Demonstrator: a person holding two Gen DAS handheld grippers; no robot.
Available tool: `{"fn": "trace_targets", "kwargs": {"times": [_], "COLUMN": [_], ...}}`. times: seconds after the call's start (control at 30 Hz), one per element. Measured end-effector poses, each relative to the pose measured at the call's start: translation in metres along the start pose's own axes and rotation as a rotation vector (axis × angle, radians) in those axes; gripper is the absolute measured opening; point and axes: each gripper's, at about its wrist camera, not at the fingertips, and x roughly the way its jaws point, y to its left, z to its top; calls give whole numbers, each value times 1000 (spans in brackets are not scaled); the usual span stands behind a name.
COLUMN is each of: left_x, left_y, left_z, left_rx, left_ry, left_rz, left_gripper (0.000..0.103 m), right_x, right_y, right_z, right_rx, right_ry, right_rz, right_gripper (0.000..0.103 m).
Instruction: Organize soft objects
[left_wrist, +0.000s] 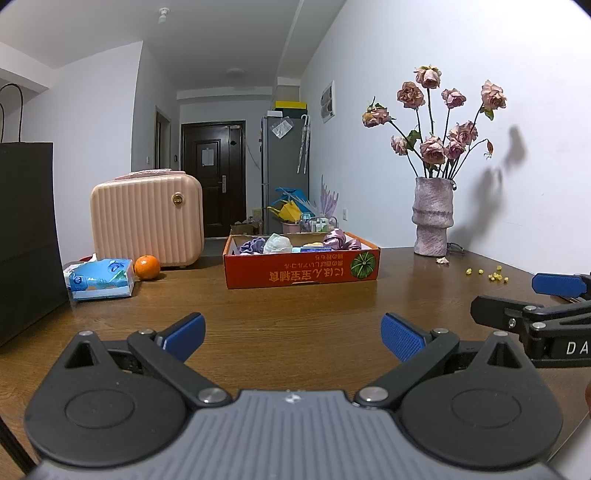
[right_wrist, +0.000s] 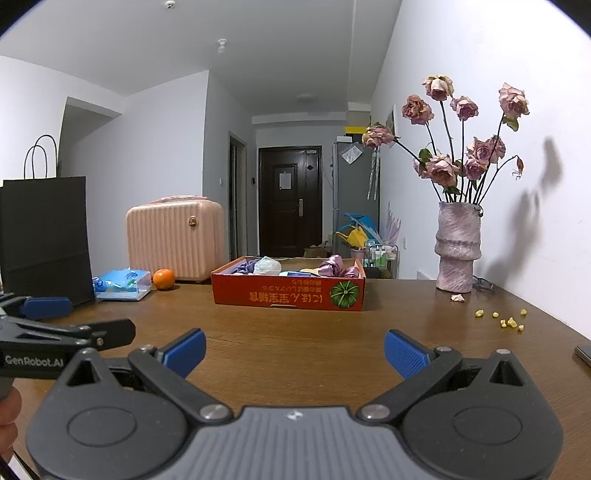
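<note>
A shallow red cardboard box stands in the middle of the wooden table. Inside it lie a purple scrunchie, a white crumpled soft item and a shiny lilac scrunchie. My left gripper is open over bare table, well short of the box, nothing between its blue pads. My right gripper is also open and empty, at a similar distance. Each gripper shows at the edge of the other's view.
A blue tissue pack, an orange and a pink ribbed case sit at back left, beside a black paper bag. A vase of dried roses stands right; yellow crumbs lie near it.
</note>
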Motion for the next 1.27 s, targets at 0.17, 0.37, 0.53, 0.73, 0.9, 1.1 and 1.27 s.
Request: {"fn": "trace_targets", "kwargs": {"times": [0.17, 0.37, 0.53, 0.73, 0.9, 1.1, 1.27], "left_x": [0, 0, 0, 0, 1, 4, 5], "left_y": [1, 0, 0, 1, 1, 2, 1], "left_z": [0, 0, 0, 0, -1, -2, -4], "left_rx": [0, 0, 0, -1, -1, -2, 0], "left_ry": [0, 1, 1, 1, 3, 10, 11], "left_rz": [0, 1, 0, 1, -2, -5, -10], "left_gripper": [103, 103, 103, 103, 103, 103, 103], "right_x": [0, 0, 1, 1, 2, 3, 5], "right_y": [0, 0, 1, 1, 1, 0, -1], "right_z": [0, 0, 0, 0, 0, 0, -1], "right_rx": [0, 0, -1, 0, 4, 4, 4], "right_ry": [0, 1, 2, 1, 8, 9, 13], "right_rz": [0, -1, -1, -2, -2, -2, -3], "right_gripper": [103, 103, 103, 103, 103, 103, 103]}}
